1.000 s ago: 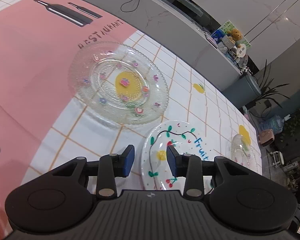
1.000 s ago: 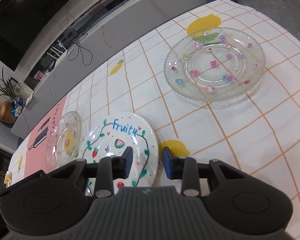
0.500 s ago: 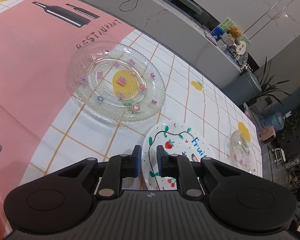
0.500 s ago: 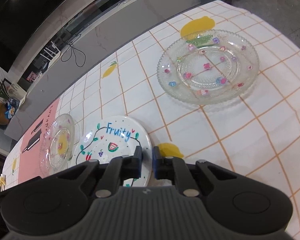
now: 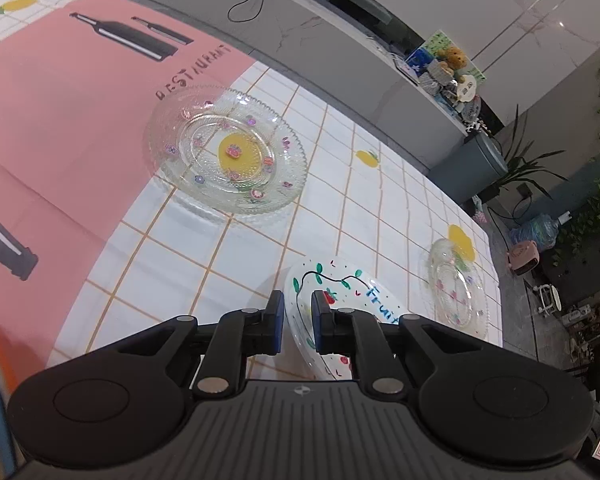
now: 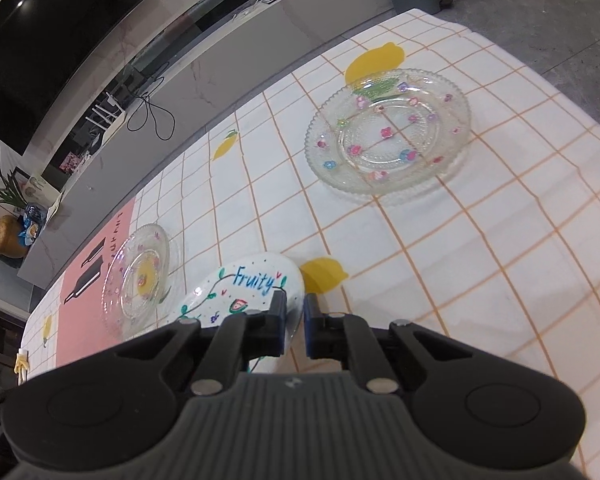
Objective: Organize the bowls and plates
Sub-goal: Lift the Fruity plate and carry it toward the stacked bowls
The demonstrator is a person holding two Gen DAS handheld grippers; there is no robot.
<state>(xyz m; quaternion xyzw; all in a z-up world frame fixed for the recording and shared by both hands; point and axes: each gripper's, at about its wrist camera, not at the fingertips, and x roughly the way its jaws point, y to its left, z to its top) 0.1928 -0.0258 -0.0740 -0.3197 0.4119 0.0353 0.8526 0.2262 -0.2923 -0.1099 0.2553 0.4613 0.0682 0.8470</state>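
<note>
Only rightward, plate (image 6: pixel 256 284) lettering "Fruity" whole; leftward, half-hidden behind gripper (image 5: pixel 297 322).

Fruity plate (image 5: pixel 340 308) near rim hidden behind tongs, counter clutter (image 5: pixel 444 68) too small to tell

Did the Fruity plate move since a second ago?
Yes. Both grippers closed on the Fruity plate and lifted it up off the checked tablecloth, where it had lain flat.

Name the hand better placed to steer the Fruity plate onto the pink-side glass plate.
Left, likely: that glass plate lies ahead of the left tongs, beyond the Fruity plate from the right.
</note>
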